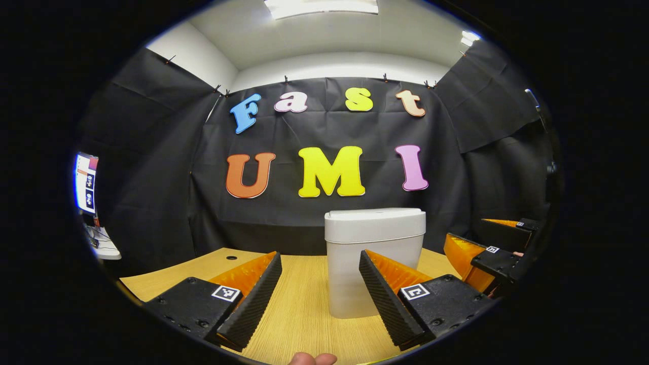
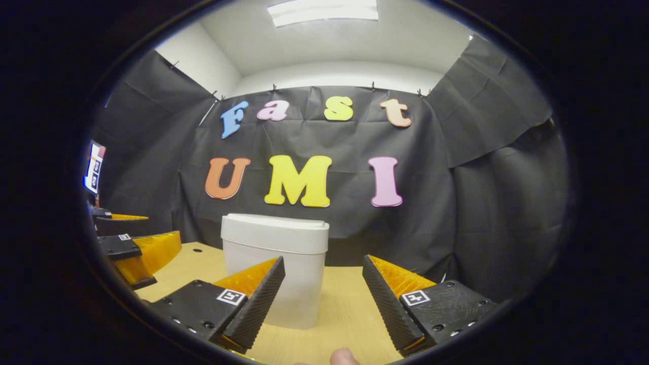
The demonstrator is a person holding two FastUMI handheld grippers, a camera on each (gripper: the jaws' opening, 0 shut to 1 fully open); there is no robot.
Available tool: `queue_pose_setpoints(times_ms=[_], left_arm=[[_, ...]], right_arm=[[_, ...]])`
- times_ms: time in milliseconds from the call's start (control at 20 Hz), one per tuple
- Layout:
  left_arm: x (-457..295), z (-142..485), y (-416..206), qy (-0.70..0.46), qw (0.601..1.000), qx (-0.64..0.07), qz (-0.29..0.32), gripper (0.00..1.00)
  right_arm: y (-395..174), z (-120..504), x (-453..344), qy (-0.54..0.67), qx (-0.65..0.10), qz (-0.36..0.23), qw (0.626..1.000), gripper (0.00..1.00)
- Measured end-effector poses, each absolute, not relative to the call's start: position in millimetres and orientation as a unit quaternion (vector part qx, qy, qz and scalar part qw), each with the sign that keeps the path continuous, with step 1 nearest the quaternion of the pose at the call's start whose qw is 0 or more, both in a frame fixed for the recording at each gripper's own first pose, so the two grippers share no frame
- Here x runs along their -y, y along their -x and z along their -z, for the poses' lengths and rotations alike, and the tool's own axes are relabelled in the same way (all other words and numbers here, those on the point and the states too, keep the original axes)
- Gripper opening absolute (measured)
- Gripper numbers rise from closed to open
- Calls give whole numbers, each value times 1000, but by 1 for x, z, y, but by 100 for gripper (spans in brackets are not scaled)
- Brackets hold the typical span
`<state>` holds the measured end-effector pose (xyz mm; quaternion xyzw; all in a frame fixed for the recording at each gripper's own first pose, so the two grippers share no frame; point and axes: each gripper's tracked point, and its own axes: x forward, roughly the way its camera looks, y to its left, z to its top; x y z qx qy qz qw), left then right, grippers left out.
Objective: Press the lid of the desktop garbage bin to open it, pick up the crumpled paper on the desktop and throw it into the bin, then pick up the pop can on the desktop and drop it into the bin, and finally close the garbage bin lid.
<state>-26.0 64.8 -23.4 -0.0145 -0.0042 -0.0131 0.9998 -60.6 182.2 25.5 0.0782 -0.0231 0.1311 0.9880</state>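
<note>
A white desktop garbage bin (image 1: 372, 263) stands on the wooden desk (image 1: 299, 309) with its lid (image 1: 375, 220) down. My left gripper (image 1: 320, 261) is open and empty, a short way in front of the bin, which sits just right of centre between its fingers. In the right gripper view the same bin (image 2: 276, 268) stands left of centre with its lid (image 2: 275, 230) shut. My right gripper (image 2: 323, 266) is open and empty, slightly right of the bin. The right gripper (image 1: 487, 253) also appears at the right edge of the left gripper view, and the left gripper (image 2: 129, 243) at the left edge of the right gripper view.
Black cloth wall (image 1: 329, 203) closes the booth right behind the bin. A monitor (image 1: 85, 182) stands on a side surface at far left. The desk has a small cable hole (image 1: 231, 257) at back left. A fingertip (image 1: 312, 359) of the holding hand shows at the bottom.
</note>
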Motion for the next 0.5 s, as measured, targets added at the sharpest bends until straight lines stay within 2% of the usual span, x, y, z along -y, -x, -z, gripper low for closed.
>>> queue_pose_setpoints(times_ms=[500], left_arm=[[-70, 22, 27, 14, 1000, 4, 8, 99]], right_arm=[[64, -32, -186, -77, 29, -134, 987, 95]])
